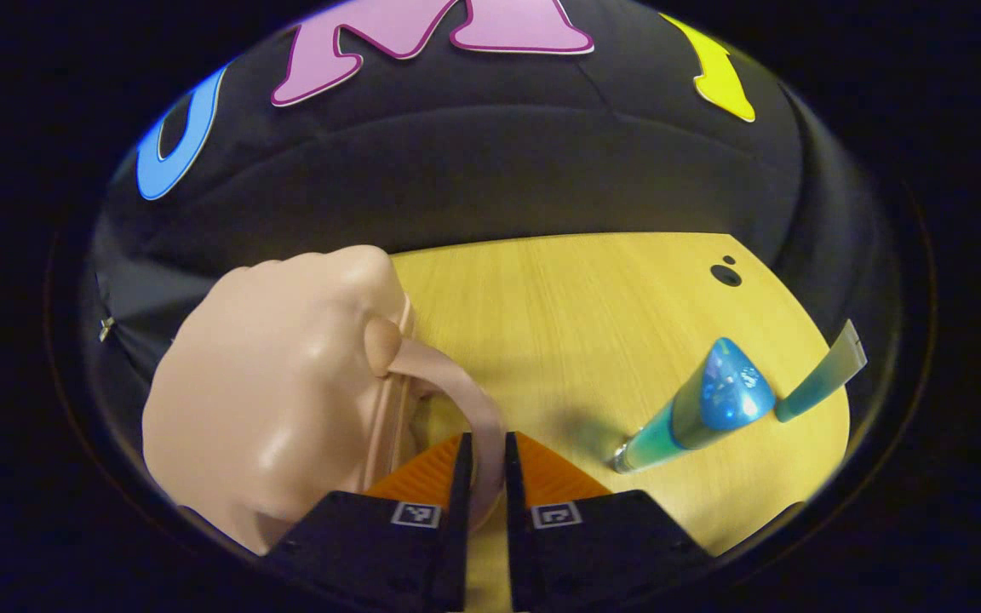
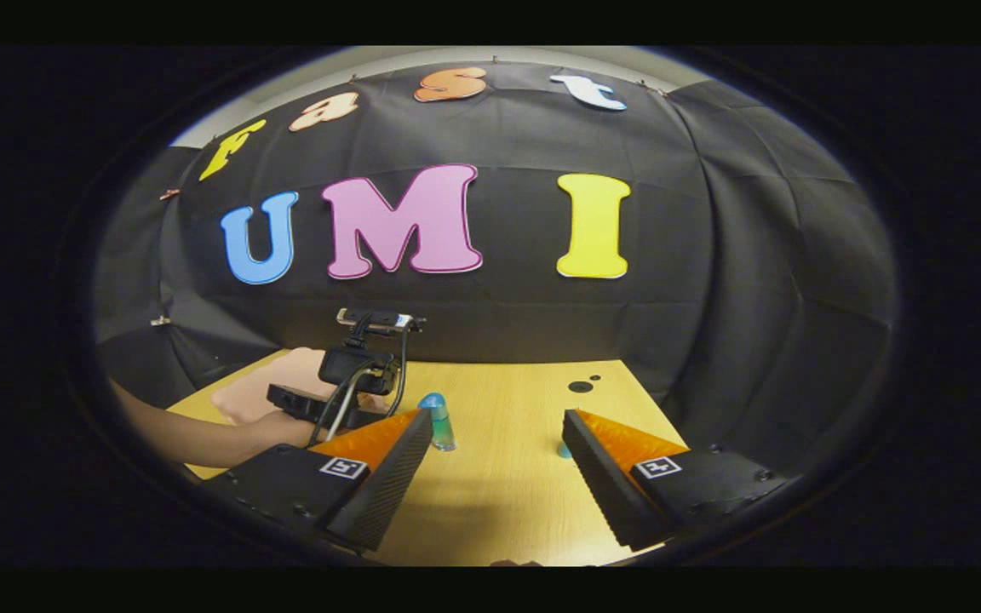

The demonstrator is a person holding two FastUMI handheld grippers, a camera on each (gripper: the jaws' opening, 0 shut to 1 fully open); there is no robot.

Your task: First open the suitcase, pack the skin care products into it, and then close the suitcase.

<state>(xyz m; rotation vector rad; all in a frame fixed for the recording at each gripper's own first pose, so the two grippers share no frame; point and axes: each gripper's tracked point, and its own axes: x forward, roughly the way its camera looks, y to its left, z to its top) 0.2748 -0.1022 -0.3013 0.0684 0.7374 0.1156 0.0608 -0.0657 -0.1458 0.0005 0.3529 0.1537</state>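
A small peach suitcase (image 1: 269,383) lies shut at the left of the wooden table (image 1: 584,306). Its soft handle (image 1: 456,383) loops down between the fingers of my left gripper (image 1: 487,451), which is shut on it. To the right stand a teal bottle with a blue cap (image 1: 703,409) and, beyond it, a teal tube (image 1: 823,375). In the right gripper view my right gripper (image 2: 499,430) hangs open above the table's near side. The bottle (image 2: 438,421) sits just past its left finger, and the tube (image 2: 565,451) peeks out behind its right finger. The suitcase (image 2: 261,392) shows far left.
A person's forearm (image 2: 201,438) reaches in from the left, holding the left gripper's black body (image 2: 354,370) over the suitcase. A dark round hole (image 1: 725,274) marks the table's far right corner. Black cloth walls close the table's back and right sides.
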